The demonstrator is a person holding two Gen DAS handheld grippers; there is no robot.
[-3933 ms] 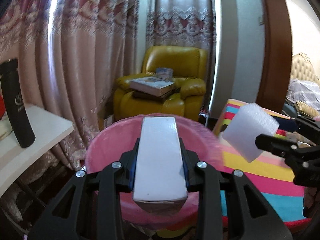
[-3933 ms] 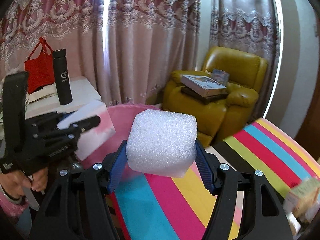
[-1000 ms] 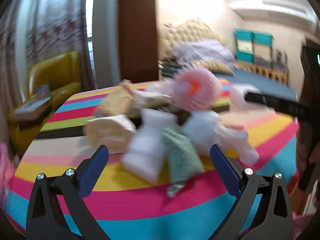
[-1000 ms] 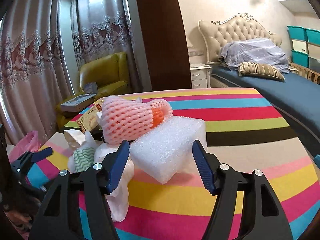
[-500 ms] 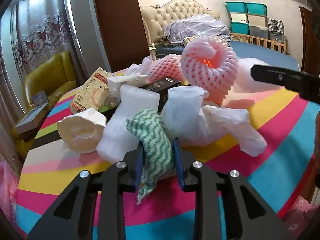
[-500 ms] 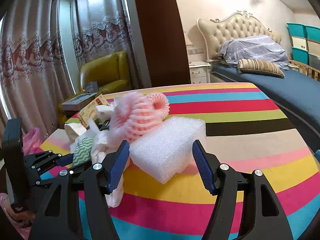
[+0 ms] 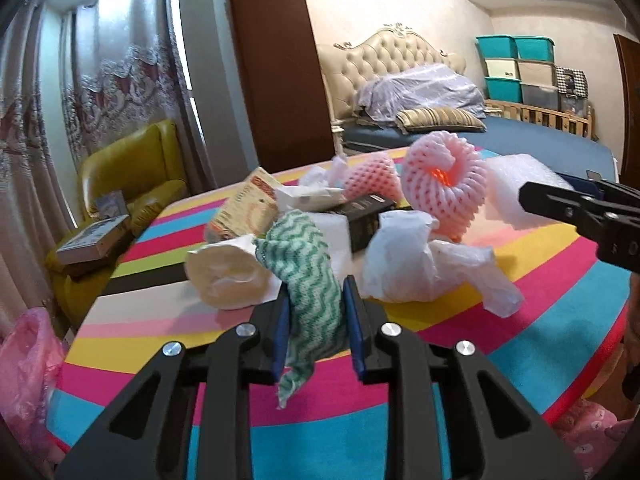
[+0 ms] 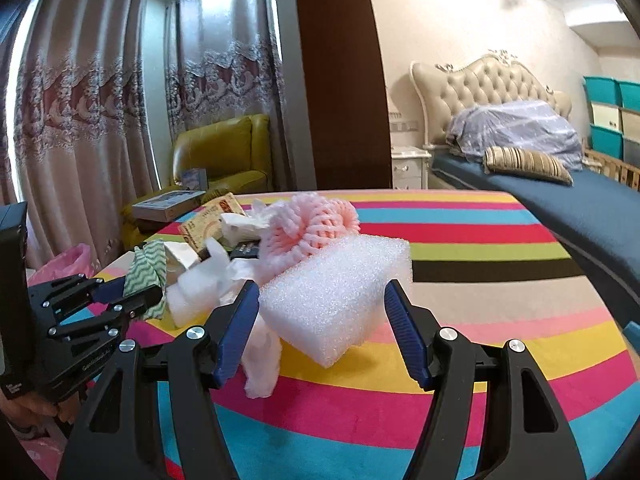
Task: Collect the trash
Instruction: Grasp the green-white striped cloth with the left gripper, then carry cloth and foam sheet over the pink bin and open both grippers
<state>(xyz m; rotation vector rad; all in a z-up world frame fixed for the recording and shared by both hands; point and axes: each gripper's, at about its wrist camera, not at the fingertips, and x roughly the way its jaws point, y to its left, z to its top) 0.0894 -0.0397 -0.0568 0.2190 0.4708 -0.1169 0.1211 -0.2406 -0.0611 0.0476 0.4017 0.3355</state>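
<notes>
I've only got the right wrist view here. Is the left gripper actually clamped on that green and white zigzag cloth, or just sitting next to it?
Observer: Clamped. The left wrist view shows both blue pads of the left gripper pressing on the green-and-white zigzag cloth. The cloth's loose tail hangs below the pads.
Operator: What about the pink foam fruit net behind the white foam block, is anything inside it?
Observer: It is curled into a ring, and something orange shows in its hollow. I cannot tell what it is.
Operator: Is that one net or two?
Observer: Two. A second pink foam net lies just behind the black box.
</notes>
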